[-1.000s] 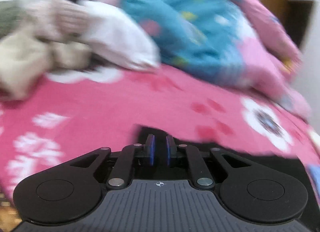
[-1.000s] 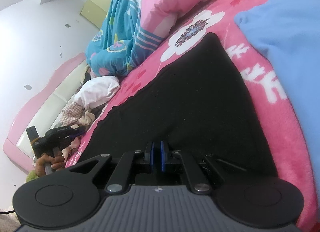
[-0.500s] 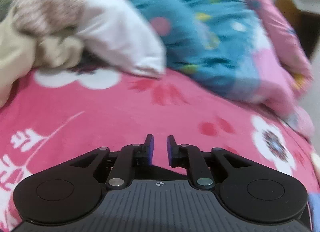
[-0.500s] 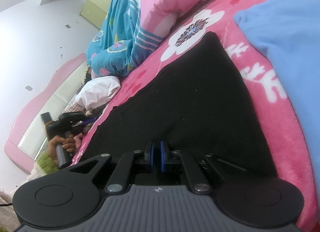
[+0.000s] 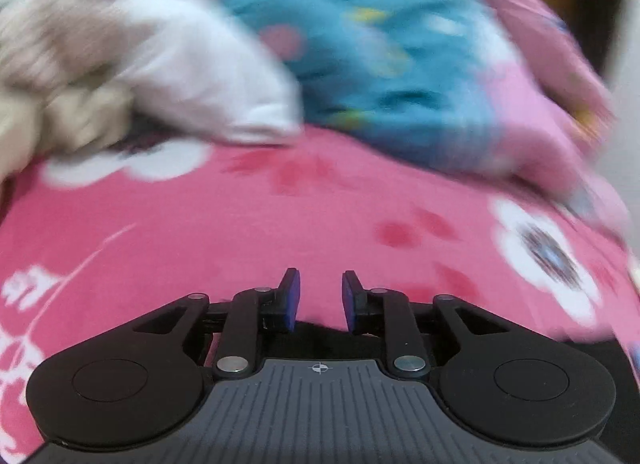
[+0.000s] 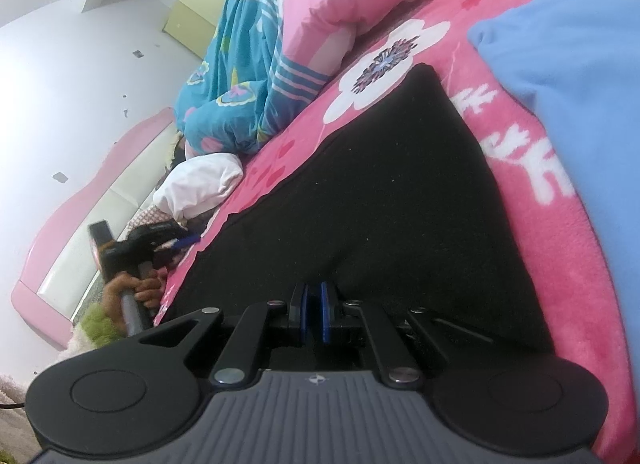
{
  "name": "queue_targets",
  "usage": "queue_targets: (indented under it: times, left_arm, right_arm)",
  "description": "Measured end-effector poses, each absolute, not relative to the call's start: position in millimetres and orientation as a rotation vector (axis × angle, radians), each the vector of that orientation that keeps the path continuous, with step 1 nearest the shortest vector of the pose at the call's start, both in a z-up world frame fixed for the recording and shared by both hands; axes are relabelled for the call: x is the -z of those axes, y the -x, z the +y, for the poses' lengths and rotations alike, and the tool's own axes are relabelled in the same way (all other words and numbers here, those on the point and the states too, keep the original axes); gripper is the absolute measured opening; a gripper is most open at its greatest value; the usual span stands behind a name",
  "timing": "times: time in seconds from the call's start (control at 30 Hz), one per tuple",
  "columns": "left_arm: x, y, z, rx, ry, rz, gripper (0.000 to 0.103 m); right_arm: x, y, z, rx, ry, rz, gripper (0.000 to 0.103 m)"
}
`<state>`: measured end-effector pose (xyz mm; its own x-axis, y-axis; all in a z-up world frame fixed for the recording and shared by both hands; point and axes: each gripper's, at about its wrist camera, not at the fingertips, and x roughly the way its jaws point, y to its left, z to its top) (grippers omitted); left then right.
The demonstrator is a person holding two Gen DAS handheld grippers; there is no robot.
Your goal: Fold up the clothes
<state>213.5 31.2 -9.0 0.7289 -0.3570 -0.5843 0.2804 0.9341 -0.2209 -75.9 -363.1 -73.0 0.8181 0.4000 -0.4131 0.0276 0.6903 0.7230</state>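
We see the black garment (image 6: 380, 200) lying flat on the pink flowered bed cover (image 6: 552, 224). The right gripper (image 6: 314, 318) has its fingers pinched nearly together on the garment's near edge. The left gripper (image 5: 317, 300) (its view blurred) holds nothing, fingers parted, with a black strip of fabric just beneath them.
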Motion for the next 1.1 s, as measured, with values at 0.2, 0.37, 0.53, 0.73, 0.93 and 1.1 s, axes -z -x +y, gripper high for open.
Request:
queue_targets:
  times: [0.2,0.37,0.53,0.73,0.93,1.1]
  left_arm:
    - [28.1,-212.1,-29.2,0.524,0.016,0.734,0.025]
    - [43.4,-227.5,-58.2,0.566,0.012,0.768,0.025]
    - [20.9,-252.1,-46.0,0.438,0.085,0.736,0.024]
    - [13.8,-220.7,-86.1,0.731,-0.026,0.834,0.025]
    - [37.4,-237.3,-128.3,0.733,-0.018,0.865,0.026]
    - [11.0,-266.9,-83.1,0.587,0.4,0.823,0.026]
  right_arm:
    - [75.1,75.7,-364.2,-0.233,-0.791,0.577,0.004]
    - [75.2,76.5,-363.6,-0.235,-0.784,0.568,0.004]
    - [76.3,77.2,-364.3,-0.244,-0.783,0.56,0.004]
    - [78.3,77.8,-366.4,-0.26,-0.785,0.55,0.004]
    - [78.9,79.2,-365.5,-0.261,-0.779,0.538,0.004]
    - [78.5,80.3,-363.7,-0.25,-0.771,0.536,0.004]
